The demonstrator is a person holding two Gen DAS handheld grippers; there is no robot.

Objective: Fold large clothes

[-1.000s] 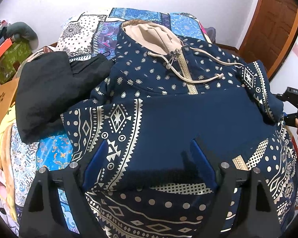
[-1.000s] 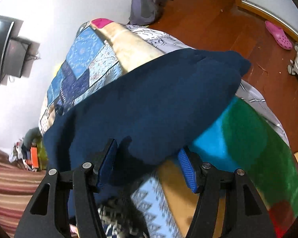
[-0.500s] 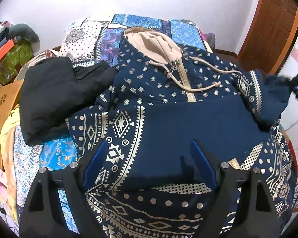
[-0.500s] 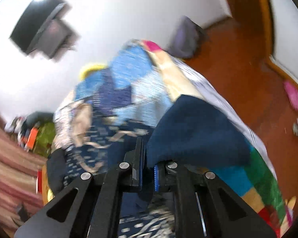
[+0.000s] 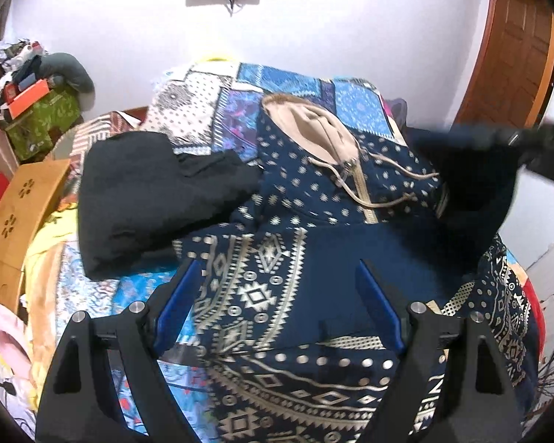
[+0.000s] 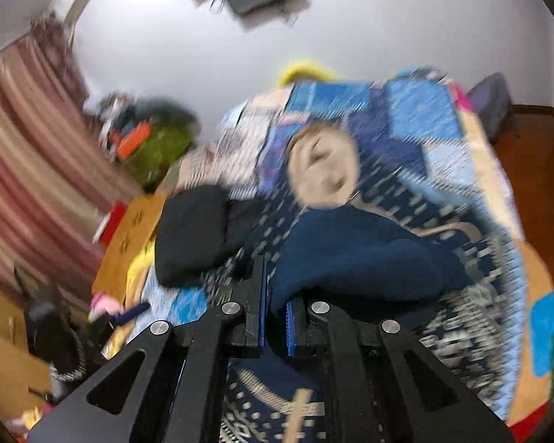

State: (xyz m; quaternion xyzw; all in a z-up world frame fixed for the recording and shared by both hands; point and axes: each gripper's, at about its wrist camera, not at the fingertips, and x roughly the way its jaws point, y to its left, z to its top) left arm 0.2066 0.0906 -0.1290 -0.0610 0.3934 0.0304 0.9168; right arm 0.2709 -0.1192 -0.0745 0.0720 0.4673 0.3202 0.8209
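The bed (image 5: 288, 81) carried my hoodie (image 5: 314, 258), spread face up beside a black garment (image 5: 155, 199). It looked thick, soft and floppy, heavy enough to sag, so I judged cuffs and hems the best places to grip. My right gripper (image 6: 275, 326) was clamped on the sleeve (image 6: 351, 258); a second earlier its jaws stood apart around that cuff out at the bed's edge, and now the sleeve hung over the chest. My left gripper (image 5: 277, 310) gaped empty above the hem.
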